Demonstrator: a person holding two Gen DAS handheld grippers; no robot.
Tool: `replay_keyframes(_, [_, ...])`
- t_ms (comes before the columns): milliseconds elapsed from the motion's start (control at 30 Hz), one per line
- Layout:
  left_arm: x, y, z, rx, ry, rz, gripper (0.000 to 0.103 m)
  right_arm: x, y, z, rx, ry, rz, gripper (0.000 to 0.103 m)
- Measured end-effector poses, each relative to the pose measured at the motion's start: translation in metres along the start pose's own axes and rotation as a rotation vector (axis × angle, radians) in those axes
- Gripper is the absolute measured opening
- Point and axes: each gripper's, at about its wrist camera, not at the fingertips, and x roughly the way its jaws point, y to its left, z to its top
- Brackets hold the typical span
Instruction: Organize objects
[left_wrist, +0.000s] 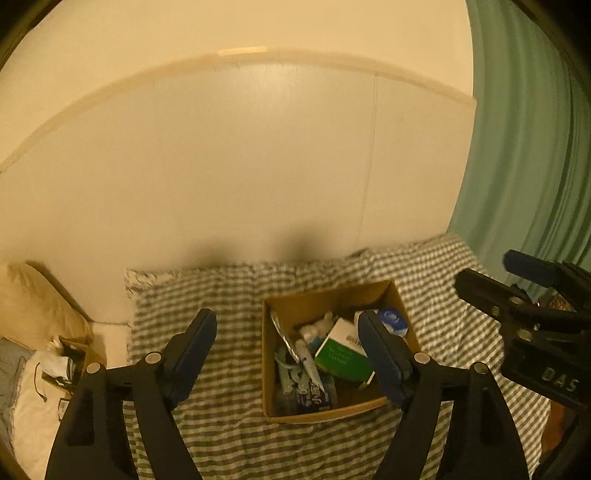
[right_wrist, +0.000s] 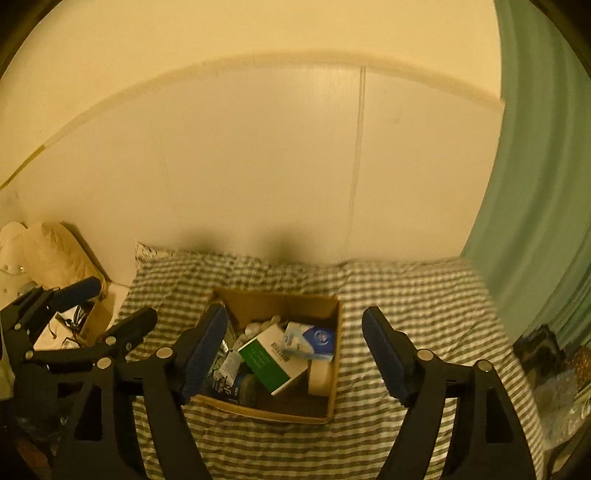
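A cream wall backs a bed covered in a green-and-white striped sheet. Both tools hover above it with nothing held: the left gripper and the right gripper each have fingers spread wide. Between them on the sheet sits an open cardboard box, crowded with a green-and-white carton, a blue-and-white packet, tubes and small bottles.
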Motion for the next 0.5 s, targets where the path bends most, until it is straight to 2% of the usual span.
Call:
replay_keyframes(133, [-0.02, 0.0, 0.001, -0.007, -0.042, 0.011, 0.084, -0.025, -0.006, 0.0, -0.001, -0.048, -0.001, 0.081])
replay_keyframes(233, [-0.035, 0.001, -0.001, -0.005, -0.079, 0.023, 0.097, -0.038, -0.015, -0.003, 0.013, -0.068, 0.005, 0.084])
replay_keyframes(333, [-0.048, 0.001, -0.002, 0.001, -0.123, 0.039, 0.1, -0.049, -0.028, -0.01, 0.023, -0.081, 0.005, 0.09])
replay_keyframes(500, [-0.053, -0.002, -0.005, 0.006, -0.153, 0.047, 0.103, -0.05, -0.049, -0.028, 0.069, -0.075, -0.003, 0.103])
